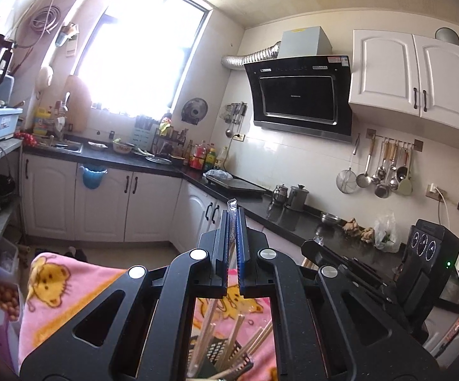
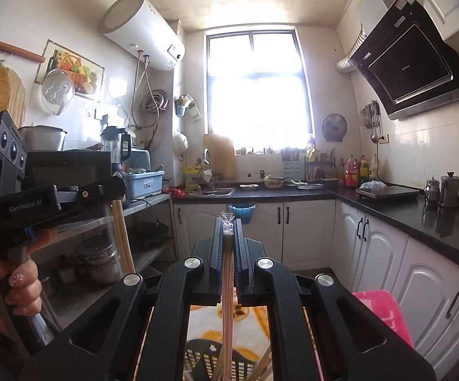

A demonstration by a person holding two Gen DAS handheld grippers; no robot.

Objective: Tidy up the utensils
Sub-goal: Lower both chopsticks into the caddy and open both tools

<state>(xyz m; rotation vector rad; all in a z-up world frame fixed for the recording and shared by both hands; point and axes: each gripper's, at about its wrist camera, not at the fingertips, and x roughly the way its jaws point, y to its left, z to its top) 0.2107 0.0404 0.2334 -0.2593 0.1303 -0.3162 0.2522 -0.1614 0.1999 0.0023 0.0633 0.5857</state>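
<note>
My left gripper (image 1: 233,214) is shut on a clear plastic wrapper (image 1: 232,204) whose tip sticks out above the fingers. My right gripper (image 2: 228,222) is shut on wooden chopsticks (image 2: 228,285) in a clear sleeve, held upright between the jaws. Below both grippers stands a black perforated utensil holder (image 2: 209,357) with several wooden chopsticks (image 1: 210,336) in it. In the right wrist view the left gripper (image 2: 115,184) shows at left, held by a hand, with chopsticks (image 2: 121,231) hanging under it. The right gripper (image 1: 318,241) shows at right in the left wrist view.
A pink cartoon towel (image 1: 55,289) covers the surface under the holder. A black L-shaped counter (image 2: 404,212) runs along white cabinets, with bottles, kettles (image 2: 448,190) and a sink (image 2: 213,192). Ladles hang on a wall rail (image 1: 385,171). Metal shelves with pots (image 2: 99,257) stand at left.
</note>
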